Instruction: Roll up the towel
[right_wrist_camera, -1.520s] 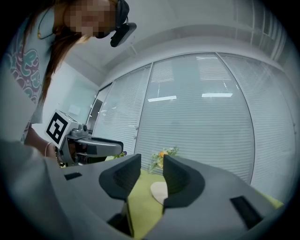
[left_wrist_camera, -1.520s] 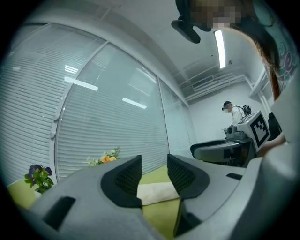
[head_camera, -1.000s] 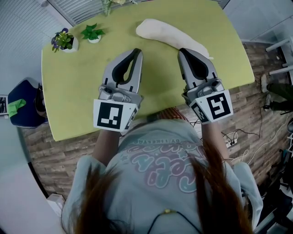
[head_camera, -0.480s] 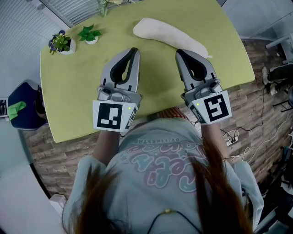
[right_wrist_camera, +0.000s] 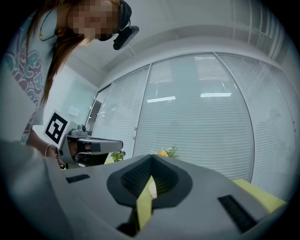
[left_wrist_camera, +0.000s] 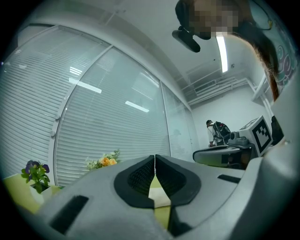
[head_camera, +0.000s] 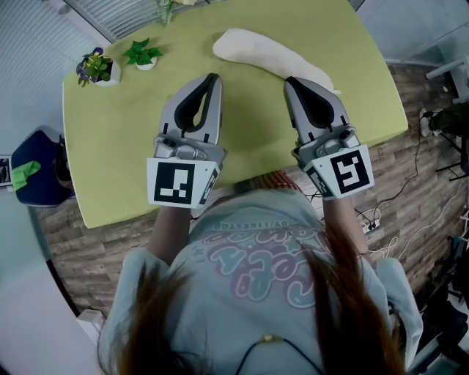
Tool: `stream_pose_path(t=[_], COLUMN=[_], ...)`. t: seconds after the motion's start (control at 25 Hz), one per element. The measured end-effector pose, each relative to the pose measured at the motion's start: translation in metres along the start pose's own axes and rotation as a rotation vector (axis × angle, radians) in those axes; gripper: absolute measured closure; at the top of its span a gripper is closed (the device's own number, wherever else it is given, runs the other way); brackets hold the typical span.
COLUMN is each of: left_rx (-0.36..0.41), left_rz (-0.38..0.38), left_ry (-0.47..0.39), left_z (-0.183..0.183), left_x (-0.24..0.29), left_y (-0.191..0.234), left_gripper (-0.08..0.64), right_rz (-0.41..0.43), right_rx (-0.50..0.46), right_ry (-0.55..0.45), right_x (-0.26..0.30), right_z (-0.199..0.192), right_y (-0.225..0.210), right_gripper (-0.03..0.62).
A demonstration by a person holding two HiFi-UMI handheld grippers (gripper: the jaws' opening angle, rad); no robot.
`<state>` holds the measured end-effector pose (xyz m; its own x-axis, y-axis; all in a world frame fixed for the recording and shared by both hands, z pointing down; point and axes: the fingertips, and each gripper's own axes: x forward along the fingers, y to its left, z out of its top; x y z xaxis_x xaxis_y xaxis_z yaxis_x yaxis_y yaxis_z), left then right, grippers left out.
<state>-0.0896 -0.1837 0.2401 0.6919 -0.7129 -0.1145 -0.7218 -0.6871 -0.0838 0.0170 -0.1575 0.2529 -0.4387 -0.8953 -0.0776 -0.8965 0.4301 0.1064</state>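
The cream towel point(head_camera: 264, 54) lies rolled into a long bundle at the far right of the green table point(head_camera: 121, 139). My left gripper point(head_camera: 212, 77) hovers over the table's middle, shut and empty, short of the roll. My right gripper point(head_camera: 290, 80) is shut and empty too, its tip just near the roll's right end. In the left gripper view the jaws point(left_wrist_camera: 154, 157) meet, and a strip of the towel point(left_wrist_camera: 159, 198) shows below them. In the right gripper view the closed jaws point(right_wrist_camera: 151, 156) frame a sliver of the towel point(right_wrist_camera: 152, 189).
Two small potted plants point(head_camera: 95, 66) point(head_camera: 146, 53) stand at the table's far left, and a flower vase point(head_camera: 167, 9) at the far edge. A blue stool point(head_camera: 37, 170) sits left of the table. Cables point(head_camera: 388, 220) lie on the floor to the right.
Both grippers stay shut and almost still; the view has shifted slightly and the left gripper has edged a little further over the table.
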Motion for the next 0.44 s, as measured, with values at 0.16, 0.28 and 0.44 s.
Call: stream_pose_path(t=[0.16,0.28,0.44], left_rx=[-0.005,-0.005,-0.001], left_rz=[0.006,0.009,0.008], left_ry=[0.006,0.008,0.010], left_z=[-0.0021,-0.0028,-0.0037], left_x=[0.0027,0.0055,0.0069], left_y=[0.0030,0.0037,0.0022], left_gripper=[0.543,0.543,0.543], right_rz=[0.005,0.008,0.009], right_rx=[0.004,0.006,0.006], right_ry=[-0.002,-0.005,-0.001], right_x=[0.0019,0.0033,0.0026], right_z=[0.0005,0.0007,0.0000], right_y=[-0.0020,-0.0042,-0.0059], right_gripper=[0.589,0.588,0.589])
